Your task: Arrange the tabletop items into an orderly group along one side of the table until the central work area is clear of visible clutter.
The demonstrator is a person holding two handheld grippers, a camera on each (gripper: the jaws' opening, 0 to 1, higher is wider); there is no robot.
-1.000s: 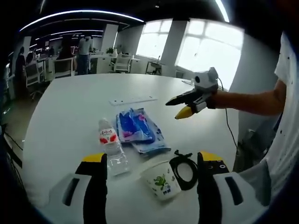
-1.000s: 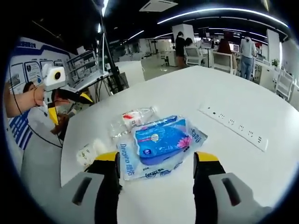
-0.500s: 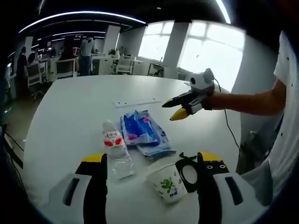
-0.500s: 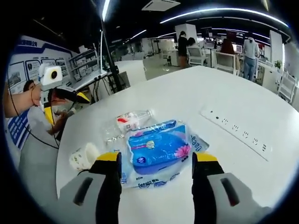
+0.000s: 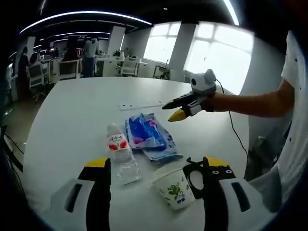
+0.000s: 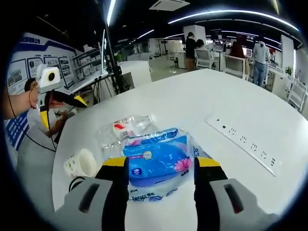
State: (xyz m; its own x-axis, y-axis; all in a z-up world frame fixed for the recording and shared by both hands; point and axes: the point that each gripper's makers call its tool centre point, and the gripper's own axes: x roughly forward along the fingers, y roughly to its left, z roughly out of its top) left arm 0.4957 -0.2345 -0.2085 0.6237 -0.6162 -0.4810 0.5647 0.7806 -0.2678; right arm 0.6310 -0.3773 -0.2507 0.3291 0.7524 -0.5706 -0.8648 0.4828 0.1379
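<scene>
Between the wide-spread, empty jaws of the right gripper [image 6: 155, 192]: blue tissue pack [image 6: 156, 160], lying flat on the white counter [image 6: 192, 103]. Just beyond: water bottle [image 6: 126, 127] on its side. Left of the pack: paper cup [image 6: 81, 163], tipped over. Right of the pack: power strip [image 6: 244, 140]. Left gripper [image 5: 156, 185] held above the counter edge, jaws likewise apart and empty, with cup and black ring [image 5: 193, 173] between them.
</scene>
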